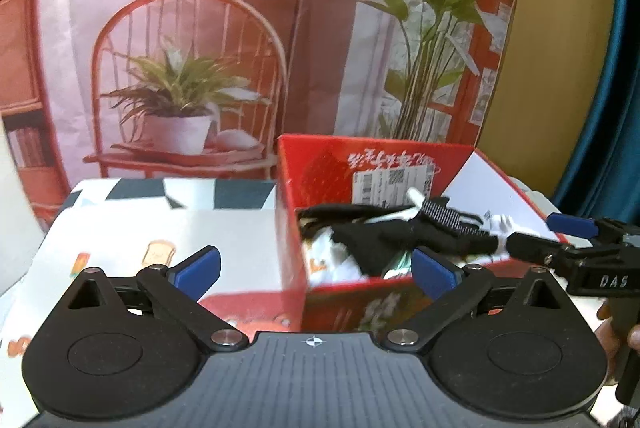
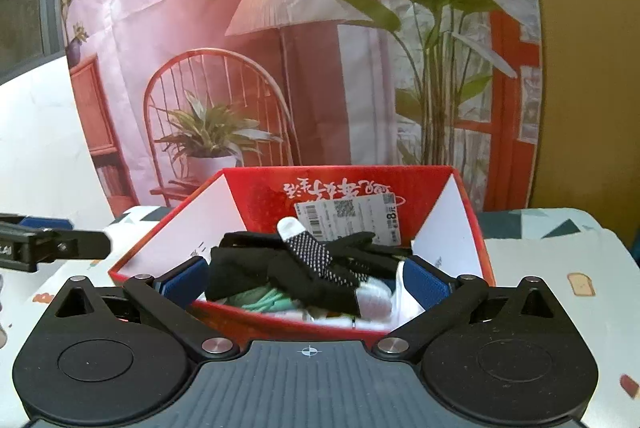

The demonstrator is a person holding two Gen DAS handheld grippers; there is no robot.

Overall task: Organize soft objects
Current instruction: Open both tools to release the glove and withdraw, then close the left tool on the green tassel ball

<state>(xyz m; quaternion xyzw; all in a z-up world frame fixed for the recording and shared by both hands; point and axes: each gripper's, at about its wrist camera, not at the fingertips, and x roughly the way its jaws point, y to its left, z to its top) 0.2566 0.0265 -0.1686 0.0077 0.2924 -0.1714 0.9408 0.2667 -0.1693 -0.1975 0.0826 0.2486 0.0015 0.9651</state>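
A red cardboard box (image 1: 320, 164) (image 2: 256, 196) stands open on the table, filled with soft items. On top lies a black glove (image 1: 380, 240) (image 2: 248, 268), crossed by a black-and-white dotted glove (image 1: 440, 214) (image 2: 312, 256) with a white fingertip. White and green cloth (image 2: 264, 300) shows underneath. My left gripper (image 1: 316, 270) is open in front of the box's near left corner, nothing between its blue pads. My right gripper (image 2: 306, 280) is open at the box's near wall, clear of the gloves. Each gripper shows in the other's view, the right one (image 1: 552, 238) and the left one (image 2: 80, 234).
The table carries a white cloth (image 1: 160, 228) (image 2: 560, 268) printed with toast and dark triangles. A printed backdrop (image 1: 200, 48) of a chair, plant and lamp hangs just behind the box. A person's hand (image 1: 634, 336) holds the right gripper's handle.
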